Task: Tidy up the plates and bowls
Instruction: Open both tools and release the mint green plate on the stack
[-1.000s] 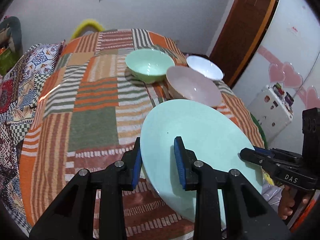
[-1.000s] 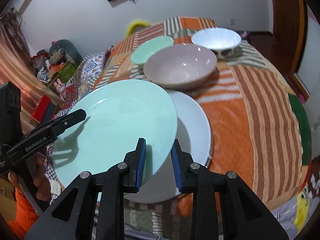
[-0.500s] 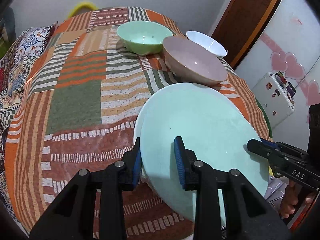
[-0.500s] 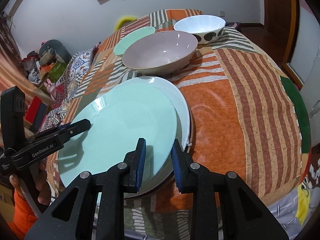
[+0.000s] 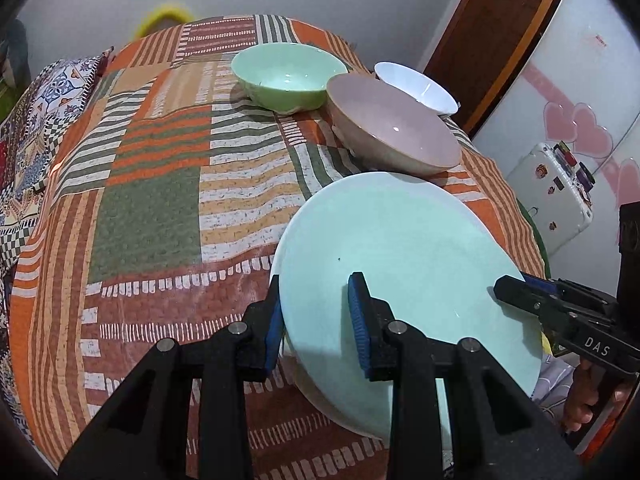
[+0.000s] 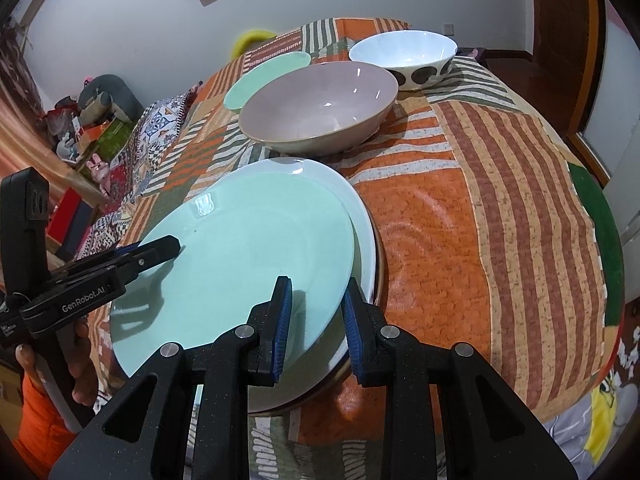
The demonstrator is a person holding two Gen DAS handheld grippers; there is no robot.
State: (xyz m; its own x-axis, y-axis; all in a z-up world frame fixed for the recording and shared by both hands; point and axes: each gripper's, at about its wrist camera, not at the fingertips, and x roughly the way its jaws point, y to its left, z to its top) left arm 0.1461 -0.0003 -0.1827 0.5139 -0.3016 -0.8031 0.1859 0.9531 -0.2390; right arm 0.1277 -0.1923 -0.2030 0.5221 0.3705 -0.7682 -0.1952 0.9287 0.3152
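Mint-green and glossy, the plate [image 5: 404, 264] you carry has come down over the last second: a moment ago it hung clear above the white plate [image 6: 362, 220], and now it lies low over that plate at the near edge of the patchwork cloth [image 5: 152, 184], a little off centre, so the white rim peeks out on the right. Starting at the left, your left gripper [image 5: 316, 320] pinches the plate's left rim between its blue pads; further right, your right gripper [image 6: 316, 316] clamps the right rim. Neither has let go, so the stacking step looks nearly done but not released. Beyond the stack, left to right, sit the green bowl [image 5: 288, 76], the pink bowl [image 5: 394, 136] and the white bowl [image 5: 420, 86], all unstacked and probably next.
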